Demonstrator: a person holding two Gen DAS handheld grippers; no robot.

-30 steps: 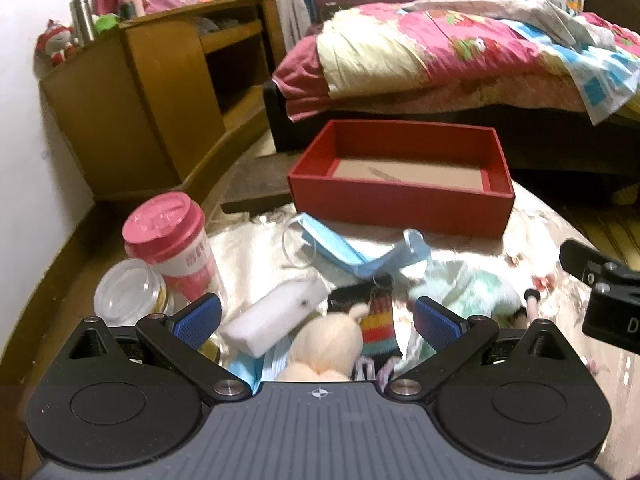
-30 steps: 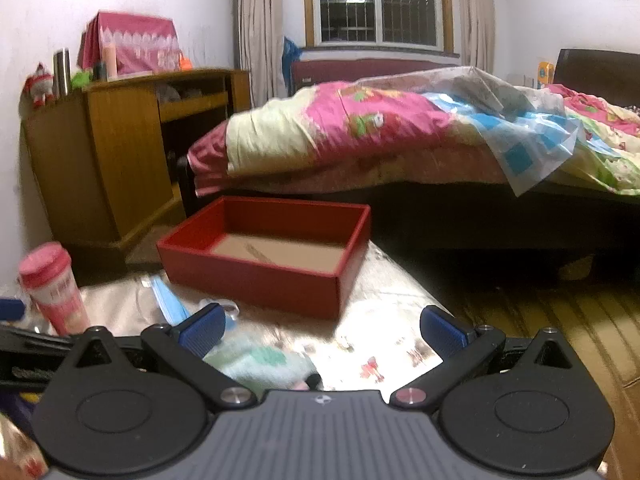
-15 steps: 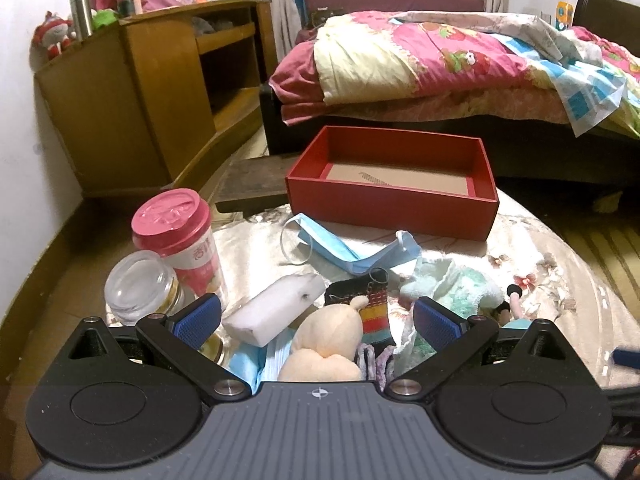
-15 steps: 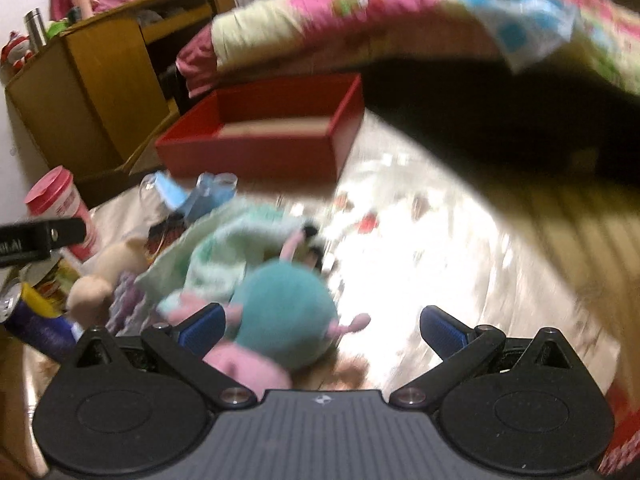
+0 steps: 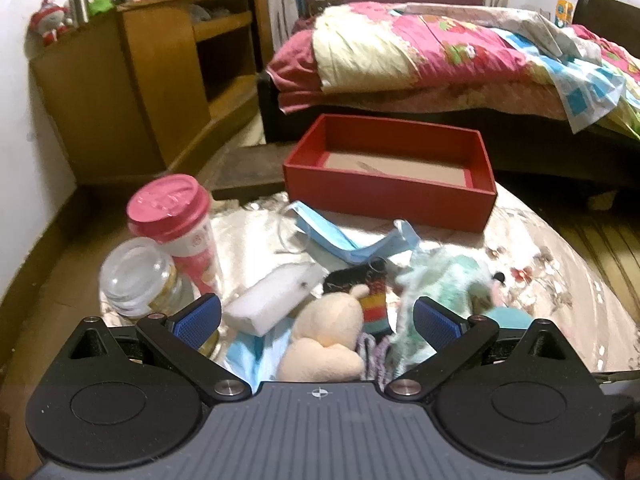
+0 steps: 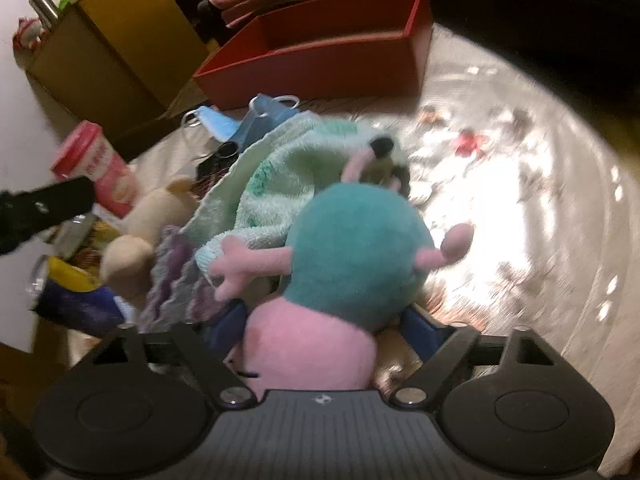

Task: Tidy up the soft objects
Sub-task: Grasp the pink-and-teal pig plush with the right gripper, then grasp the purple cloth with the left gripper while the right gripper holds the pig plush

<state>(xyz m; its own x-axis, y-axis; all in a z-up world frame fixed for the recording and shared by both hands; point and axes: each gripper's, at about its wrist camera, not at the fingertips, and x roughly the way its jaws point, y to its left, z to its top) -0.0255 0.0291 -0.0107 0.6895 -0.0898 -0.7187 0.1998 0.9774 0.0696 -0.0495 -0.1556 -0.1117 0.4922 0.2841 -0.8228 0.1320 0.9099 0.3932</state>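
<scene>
Pink plastic caps the drink cup (image 5: 173,224) at the left edge of the tabletop (image 5: 560,280), a clear jar (image 5: 136,280) leaning against it. Next along, the left tool (image 5: 316,318) hovers with its blue pads wide apart and nothing between them, looking over a white sponge block (image 5: 276,300) and a cream plush toy (image 5: 328,340). A blue face mask (image 5: 340,240) lies just beyond, short of the red box (image 5: 384,200), which holds nothing soft so far. Right of the cream toy a mint towel (image 6: 288,168) is heaped, and against it lies the teal-and-pink plush doll (image 6: 352,248). The right tool (image 6: 324,330) is down over that doll, its jaws closing with the pink head between them; whether the pads already press on it, I cannot tell through the blur. Sorting looks to be at its first pick. Next the grip must firm on the doll without snagging the towel or the purple knit (image 6: 176,276) beside it, then lift it clear and carry it to the box.
</scene>
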